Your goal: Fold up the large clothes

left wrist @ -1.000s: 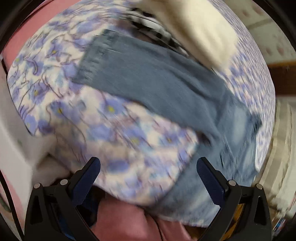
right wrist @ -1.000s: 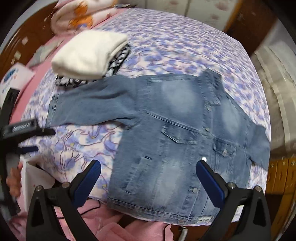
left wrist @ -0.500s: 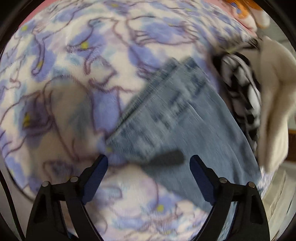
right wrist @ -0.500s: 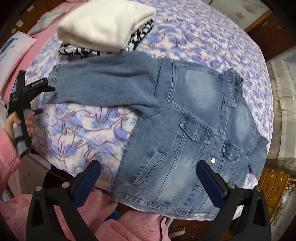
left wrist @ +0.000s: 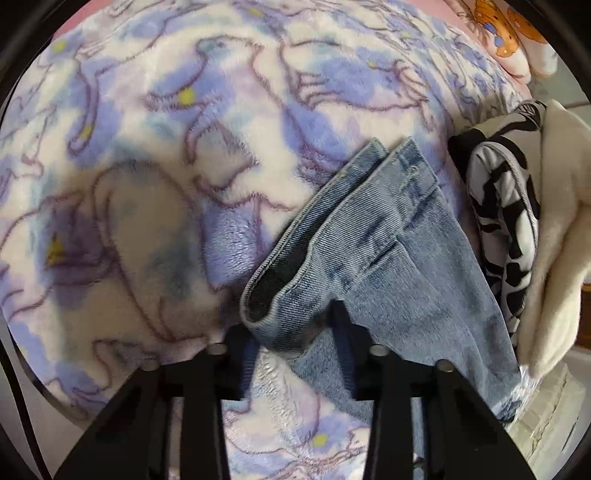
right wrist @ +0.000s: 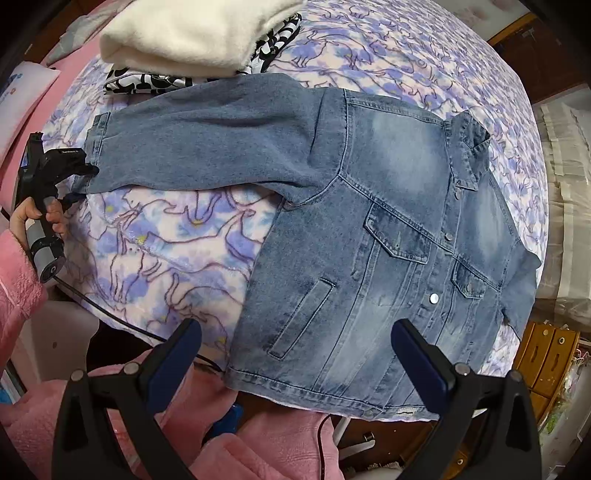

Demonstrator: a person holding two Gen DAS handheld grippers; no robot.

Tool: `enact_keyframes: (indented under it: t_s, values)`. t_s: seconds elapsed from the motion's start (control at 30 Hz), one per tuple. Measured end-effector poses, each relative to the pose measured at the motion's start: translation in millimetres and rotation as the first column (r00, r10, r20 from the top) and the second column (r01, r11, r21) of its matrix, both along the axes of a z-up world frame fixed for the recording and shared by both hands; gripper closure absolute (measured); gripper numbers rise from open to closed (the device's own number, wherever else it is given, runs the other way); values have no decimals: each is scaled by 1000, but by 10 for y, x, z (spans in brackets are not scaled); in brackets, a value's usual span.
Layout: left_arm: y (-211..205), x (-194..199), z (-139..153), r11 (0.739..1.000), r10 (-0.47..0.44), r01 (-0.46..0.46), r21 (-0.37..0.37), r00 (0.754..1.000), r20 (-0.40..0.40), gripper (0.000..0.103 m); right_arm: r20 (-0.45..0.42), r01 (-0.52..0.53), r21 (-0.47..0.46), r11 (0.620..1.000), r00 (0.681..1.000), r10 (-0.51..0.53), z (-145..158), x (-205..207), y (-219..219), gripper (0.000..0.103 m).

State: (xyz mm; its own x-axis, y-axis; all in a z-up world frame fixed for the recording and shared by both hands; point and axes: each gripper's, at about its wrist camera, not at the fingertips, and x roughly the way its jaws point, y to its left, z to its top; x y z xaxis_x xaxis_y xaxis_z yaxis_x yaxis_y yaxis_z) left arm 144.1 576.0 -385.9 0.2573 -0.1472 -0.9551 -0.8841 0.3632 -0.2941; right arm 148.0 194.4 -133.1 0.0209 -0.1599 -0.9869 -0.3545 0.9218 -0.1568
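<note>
A blue denim jacket [right wrist: 388,221] lies front up and spread flat on the flowered blanket [right wrist: 166,240], one sleeve [right wrist: 207,147] stretched out to the left. In the left wrist view the sleeve's cuff [left wrist: 369,221] fills the middle. My left gripper [left wrist: 291,328] is closing its jaws on the near corner of that cuff, and the denim bunches between the pads. The right wrist view shows that gripper [right wrist: 79,177] at the sleeve end, held by a hand [right wrist: 22,218]. My right gripper [right wrist: 295,350] hangs open above the jacket's lower hem, with nothing between its fingers.
A folded white fleece [right wrist: 192,33] lies on a black-and-white patterned garment [right wrist: 147,79] just beyond the sleeve. The bed's near edge runs under the hem. A pink sleeve [right wrist: 14,288] and a black cable [right wrist: 110,314] are at the left, wooden drawers [right wrist: 546,362] at the right.
My left gripper dropped to the sleeve cuff and narrowed its jaws from wide open onto the cuff corner. The right gripper sank slightly toward the hem and stayed open.
</note>
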Motion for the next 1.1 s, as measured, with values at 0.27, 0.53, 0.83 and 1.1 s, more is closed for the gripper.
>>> enact_keyframes:
  t_s: [0.27, 0.53, 0.83, 1.1]
  values:
    - [-105, 237, 429, 996, -71, 66, 59, 994, 88, 92, 51, 29, 45, 999, 998, -31, 117, -68, -149, 0]
    - [-608, 360, 1353, 973, -205, 159, 167, 928, 312, 94, 89, 105, 139, 985, 989, -118, 170, -159, -514, 0]
    - [-2090, 279, 2665, 881, -460, 336, 332, 770, 442, 94, 168, 161, 275, 948, 963, -213, 328, -266, -1312, 0]
    - [-4333, 609, 3349, 656, -754, 554, 512, 446, 483, 94, 223, 208, 458, 864, 914, -338, 411, -231, -2457, 0]
